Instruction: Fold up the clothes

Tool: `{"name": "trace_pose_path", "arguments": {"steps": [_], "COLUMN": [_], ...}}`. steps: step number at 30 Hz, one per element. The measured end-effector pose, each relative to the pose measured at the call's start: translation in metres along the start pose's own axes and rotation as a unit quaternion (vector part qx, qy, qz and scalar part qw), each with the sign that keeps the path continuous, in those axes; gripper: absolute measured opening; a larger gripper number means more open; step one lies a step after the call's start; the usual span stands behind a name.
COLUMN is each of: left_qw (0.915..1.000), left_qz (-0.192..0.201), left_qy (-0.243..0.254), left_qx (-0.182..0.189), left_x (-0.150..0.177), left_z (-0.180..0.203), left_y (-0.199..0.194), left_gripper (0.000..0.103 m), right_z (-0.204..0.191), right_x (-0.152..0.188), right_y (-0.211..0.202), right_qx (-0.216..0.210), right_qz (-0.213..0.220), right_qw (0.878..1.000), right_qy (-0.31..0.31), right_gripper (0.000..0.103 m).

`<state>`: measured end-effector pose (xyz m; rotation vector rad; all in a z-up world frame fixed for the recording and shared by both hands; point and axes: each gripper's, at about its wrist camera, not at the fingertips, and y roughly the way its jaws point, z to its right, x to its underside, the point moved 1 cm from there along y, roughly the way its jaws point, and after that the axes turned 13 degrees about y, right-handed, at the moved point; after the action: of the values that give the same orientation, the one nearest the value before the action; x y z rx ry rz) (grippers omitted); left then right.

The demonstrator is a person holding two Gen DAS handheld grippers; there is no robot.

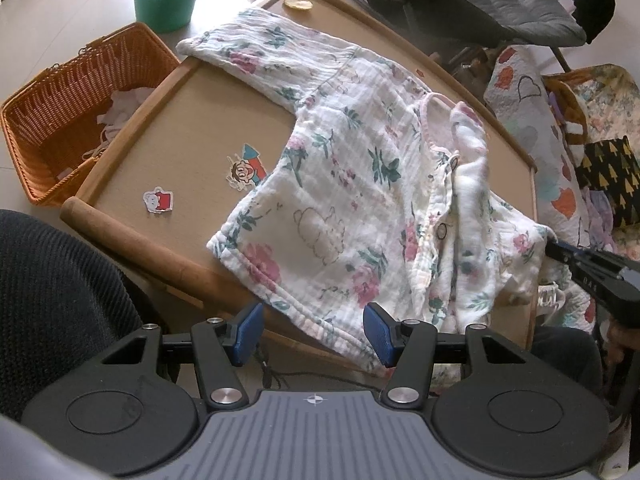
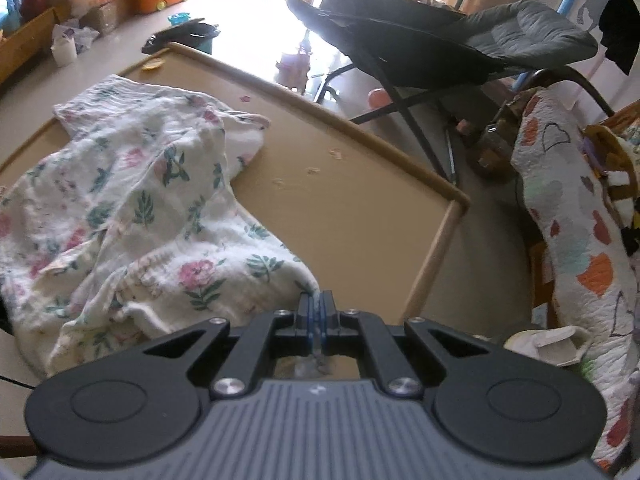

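One table [image 1: 188,120] with a raised wooden rim fills the middle of the room; its tan top is bare on the left of the left wrist view and again toward the far right corner in the right wrist view, so there is open room on both sides of the cloth. One garment [image 1: 352,184], white with pink flowers and green leaves, lies spread across the table; one sleeve reaches to the far left rim and laps over it, the near hem hangs over the near rim, and the right side is bunched and lifted. One dark folding chair [image 2: 460,40] stands beyond the far rim; one patterned quilt [image 2: 568,240] is heaped to the right of the table; one orange basket [image 1: 72,120] sits on the floor against the left rim with white cloth in it; one green bucket [image 1: 164,0] stands behind it. Two stickers [image 1: 244,168] are stuck on the tabletop left of the garment; one round yellow disc [image 1: 298,3] lies near the far corner. The left gripper [image 1: 314,330] hangs at the near hem with its blue pads wide apart, gripping nothing; the right gripper [image 2: 317,312] is clamped tight on a corner of the garment at its right edge, near the table's right rim.
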<state>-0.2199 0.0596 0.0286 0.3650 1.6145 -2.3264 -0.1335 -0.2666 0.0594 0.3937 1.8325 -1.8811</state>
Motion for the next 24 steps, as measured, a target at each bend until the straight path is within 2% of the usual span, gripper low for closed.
{"name": "trace_pose_path", "arguments": {"steps": [12, 24], "left_qw": [1.0, 0.9999], "left_qz": [-0.009, -0.012], "left_qy": [-0.001, 0.002], "left_qx": [-0.002, 0.0], "left_x": [0.0, -0.005], "left_z": [-0.001, 0.001], "left_y": [0.004, 0.009], "left_gripper": [0.057, 0.057], "right_z": [0.028, 0.047], "right_x": [-0.029, -0.028], "right_y": [0.022, 0.046], "right_qx": [0.054, 0.084], "right_qz": [-0.005, -0.054], "right_qw": [0.998, 0.995], "right_qy": [-0.016, -0.019], "right_gripper": [0.004, 0.004]}}
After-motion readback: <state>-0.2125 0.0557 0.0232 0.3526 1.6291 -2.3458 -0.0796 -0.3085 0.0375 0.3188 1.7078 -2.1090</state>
